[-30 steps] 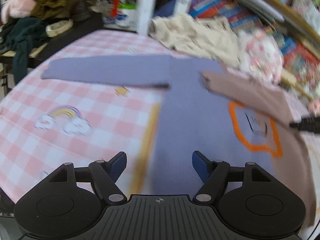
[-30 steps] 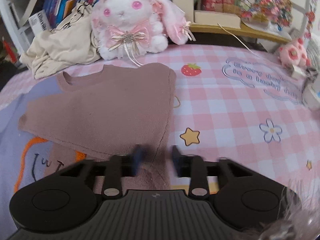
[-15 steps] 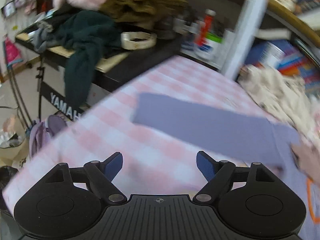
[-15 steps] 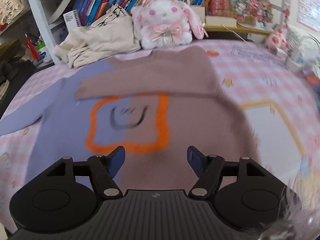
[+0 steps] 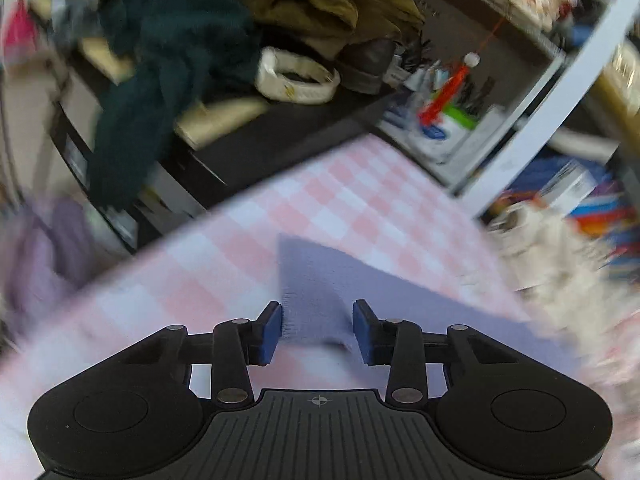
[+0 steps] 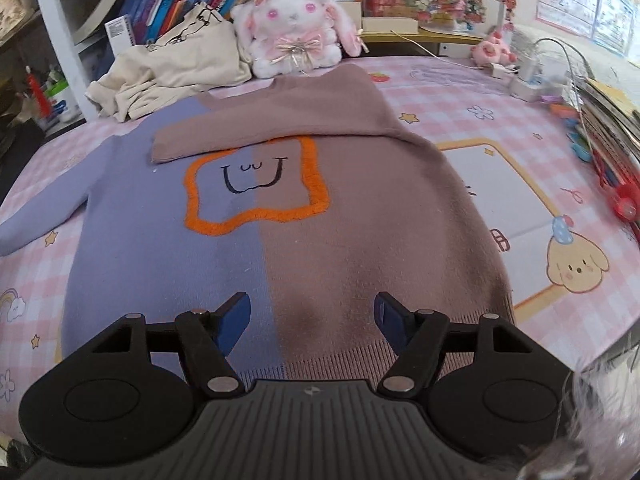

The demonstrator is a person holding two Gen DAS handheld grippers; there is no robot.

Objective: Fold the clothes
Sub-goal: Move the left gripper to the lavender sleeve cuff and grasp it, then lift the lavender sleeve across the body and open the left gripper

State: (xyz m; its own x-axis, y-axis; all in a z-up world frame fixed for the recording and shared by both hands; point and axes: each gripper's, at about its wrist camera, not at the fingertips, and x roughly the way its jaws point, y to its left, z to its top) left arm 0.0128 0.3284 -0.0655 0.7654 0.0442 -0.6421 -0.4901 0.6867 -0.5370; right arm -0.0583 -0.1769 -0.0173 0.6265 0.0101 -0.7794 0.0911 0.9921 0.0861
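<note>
We see the sweater (image 6: 280,208), half lavender and half mauve, spread flat on the pink checked bedspread (image 6: 500,184). Its mauve sleeve (image 6: 272,128) lies folded across the chest, just above the orange-outlined smiling face (image 6: 256,184); the lavender sleeve (image 5: 320,280) stretches out to the sweater's far side. Our left gripper (image 5: 318,330) is at that sleeve's cuff, jaws closing with the cuff bunched between the blue pads (image 5: 272,332). Our right gripper (image 6: 310,320) hovers over the sweater's hem, jaws spread wide with nothing gripped. Beyond the sweater's collar sit a white plush rabbit (image 6: 296,36) and a crumpled cream garment (image 6: 172,68).
</note>
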